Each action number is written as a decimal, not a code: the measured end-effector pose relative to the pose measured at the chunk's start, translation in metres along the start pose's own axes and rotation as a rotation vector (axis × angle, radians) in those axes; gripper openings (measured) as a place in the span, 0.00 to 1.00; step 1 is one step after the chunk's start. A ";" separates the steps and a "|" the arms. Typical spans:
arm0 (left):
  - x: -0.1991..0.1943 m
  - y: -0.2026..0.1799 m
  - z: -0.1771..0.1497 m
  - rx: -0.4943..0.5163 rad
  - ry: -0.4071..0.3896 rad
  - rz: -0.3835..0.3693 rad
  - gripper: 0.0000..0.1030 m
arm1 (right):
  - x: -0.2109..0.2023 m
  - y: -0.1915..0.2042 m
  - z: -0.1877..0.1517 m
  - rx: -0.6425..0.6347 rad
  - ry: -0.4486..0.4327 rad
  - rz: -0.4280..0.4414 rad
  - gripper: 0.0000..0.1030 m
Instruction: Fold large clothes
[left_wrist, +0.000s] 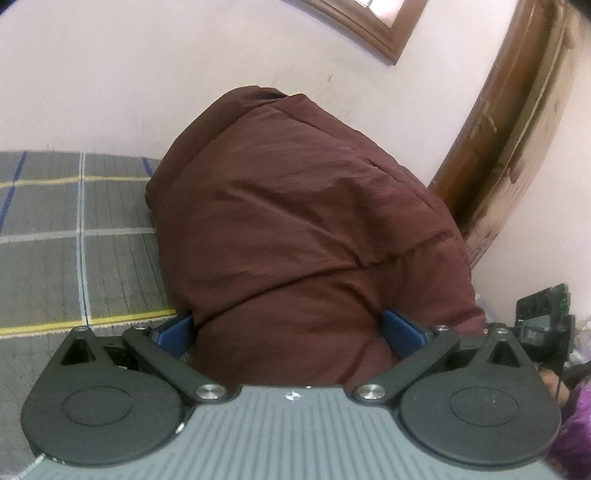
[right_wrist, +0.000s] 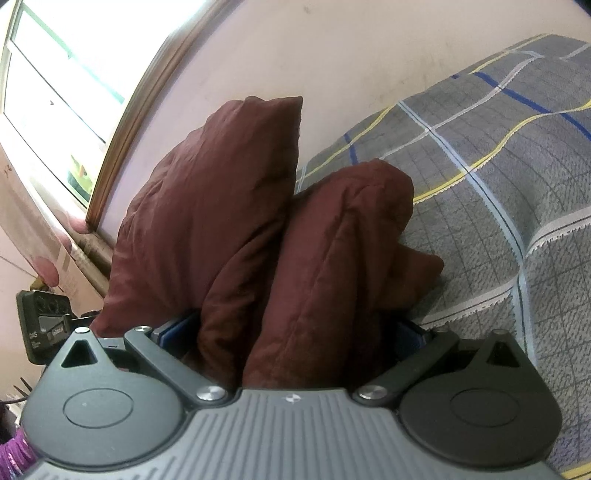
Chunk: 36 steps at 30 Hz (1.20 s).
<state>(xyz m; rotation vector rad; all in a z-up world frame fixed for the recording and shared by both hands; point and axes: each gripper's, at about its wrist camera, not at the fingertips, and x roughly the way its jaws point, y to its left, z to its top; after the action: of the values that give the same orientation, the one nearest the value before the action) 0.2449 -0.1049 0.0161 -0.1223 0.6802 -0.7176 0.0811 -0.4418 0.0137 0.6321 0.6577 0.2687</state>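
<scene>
A bulky maroon padded jacket (left_wrist: 295, 229) fills the middle of the left wrist view, bunched up over a grey plaid bed cover (left_wrist: 74, 240). My left gripper (left_wrist: 288, 328) is shut on a thick fold of the jacket; its blue pads (left_wrist: 177, 332) press on both sides of the cloth. In the right wrist view the jacket (right_wrist: 229, 206) stands in two upright folds. My right gripper (right_wrist: 291, 332) is shut on the nearer fold; its fingertips are mostly hidden by the cloth.
The plaid bed cover (right_wrist: 498, 184) spreads to the right in the right wrist view. A pale wall (left_wrist: 147, 74) is behind the bed, with a wooden window frame (right_wrist: 122, 155) and a wooden door frame (left_wrist: 498, 147). A black device (left_wrist: 543, 317) is beside the bed.
</scene>
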 end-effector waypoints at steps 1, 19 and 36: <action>0.000 -0.002 0.000 0.007 -0.003 0.007 1.00 | 0.000 0.002 -0.001 -0.007 -0.004 -0.005 1.00; -0.007 -0.006 -0.010 0.029 -0.080 0.006 0.99 | -0.006 0.013 -0.007 -0.031 -0.039 -0.033 0.98; -0.011 0.022 -0.006 -0.035 -0.045 -0.094 1.00 | -0.011 0.015 -0.008 -0.028 -0.056 -0.011 0.96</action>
<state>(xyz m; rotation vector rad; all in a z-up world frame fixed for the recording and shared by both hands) 0.2473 -0.0804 0.0106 -0.2032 0.6479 -0.7912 0.0666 -0.4306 0.0233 0.6071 0.6022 0.2484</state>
